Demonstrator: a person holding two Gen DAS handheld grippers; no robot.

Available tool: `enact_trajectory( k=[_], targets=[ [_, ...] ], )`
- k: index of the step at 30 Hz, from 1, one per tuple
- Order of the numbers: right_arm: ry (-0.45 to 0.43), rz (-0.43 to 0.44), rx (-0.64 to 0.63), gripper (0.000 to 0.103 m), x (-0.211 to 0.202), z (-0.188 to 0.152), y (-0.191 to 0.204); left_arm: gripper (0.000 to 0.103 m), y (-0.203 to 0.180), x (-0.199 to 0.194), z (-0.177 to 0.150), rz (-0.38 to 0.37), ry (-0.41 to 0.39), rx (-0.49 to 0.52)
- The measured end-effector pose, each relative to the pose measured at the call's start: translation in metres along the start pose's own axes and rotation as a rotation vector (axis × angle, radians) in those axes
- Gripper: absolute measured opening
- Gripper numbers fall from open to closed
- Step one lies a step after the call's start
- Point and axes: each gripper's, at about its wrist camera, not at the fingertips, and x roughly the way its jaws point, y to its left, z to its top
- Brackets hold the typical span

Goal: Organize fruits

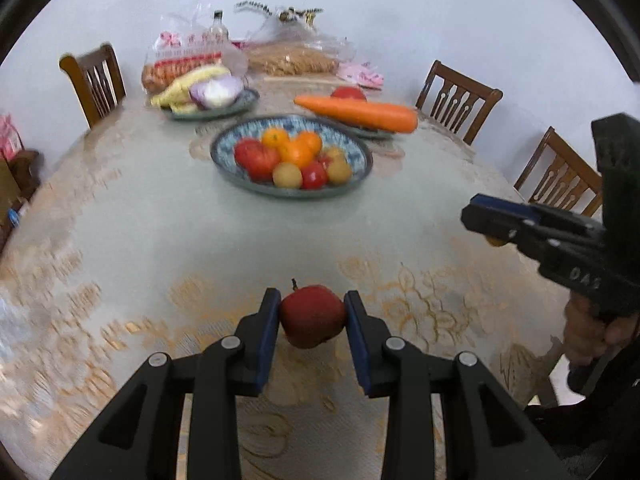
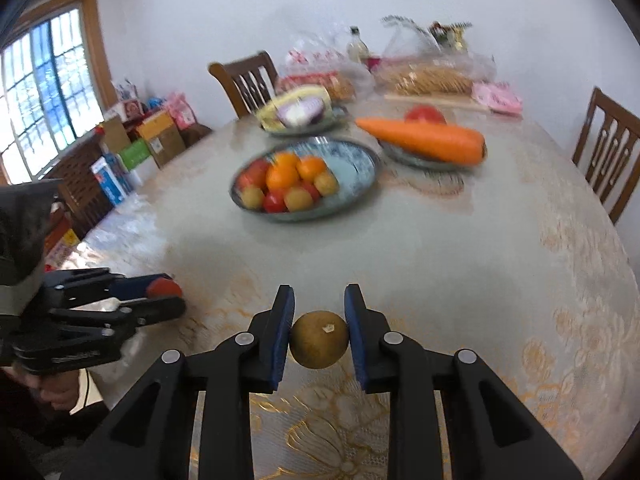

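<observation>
- White walls close the room, with a barred window (image 2: 44,96) at far left and stacked cardboard boxes (image 2: 154,140) on a low cabinet below it.
- Dark wooden chairs (image 1: 96,82) with slatted backs stand around a large round table (image 1: 160,232) under a glossy pale cloth patterned with gold flowers.
- At the left rear of the table sits a plate of yellow corn and a halved purple onion (image 1: 216,92), with crinkled clear plastic bags (image 1: 192,56) of food behind it.
- At the centre stands a round blue-patterned bowl (image 1: 224,148) holding smooth oranges, red tomatoes and small tan round fruits.
- To the right of the bowl a long orange carrot (image 1: 360,112) lies across another plate, a red tomato behind it.
- The left gripper (image 1: 312,316) hangs low over the near table edge, its blue-padded fingers clenched on a dark red apple (image 1: 312,316) with a short stem.
- The right gripper (image 2: 319,340) is level beside it, apart, pointing toward the bowl, its pads pressed on a small round brown fruit (image 2: 319,344) with a dull skin.
- A hand (image 1: 588,332) grips the right tool's handle at the frame edge.
</observation>
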Motion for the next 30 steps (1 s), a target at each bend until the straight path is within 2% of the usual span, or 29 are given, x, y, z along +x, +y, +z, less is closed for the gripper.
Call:
enact_trajectory(
  k=[4,9,15,19,22,26,28,30],
  targets=[
    [-0.054,0.022,-0.012,0.027,-0.009,0.017,0.005,0.034,0.01,-0.009,0.019,0.029,-0.043,0.0],
    [-0.091,0.058,0.001,0.027,-0.005,0.032,0.007,0.034,0.02,-0.007,0.039,0.023,-0.068,0.015],
    [-0.091,0.094,-0.007,0.027,0.028,0.051,0.017,0.034,0.023,0.015,0.064,0.023,-0.111,0.054],
    [-0.085,0.111,-0.046,0.027,0.055,0.066,0.028,0.034,0.028,0.03,0.077,0.074,-0.153,0.086],
    [-0.064,0.107,-0.069,0.027,0.075,0.076,0.034,0.034,0.034,0.041,0.084,0.083,-0.166,0.094],
    [-0.064,0.127,-0.08,0.027,0.091,0.08,0.037,0.034,0.048,0.052,0.088,0.043,-0.18,0.057],
    [-0.059,0.149,-0.061,0.027,0.097,0.08,0.034,0.034,0.054,0.057,0.085,0.004,-0.164,0.026],
    [-0.044,0.149,-0.057,0.027,0.103,0.078,0.032,0.034,0.055,0.059,0.084,0.002,-0.153,0.017]
  ],
)
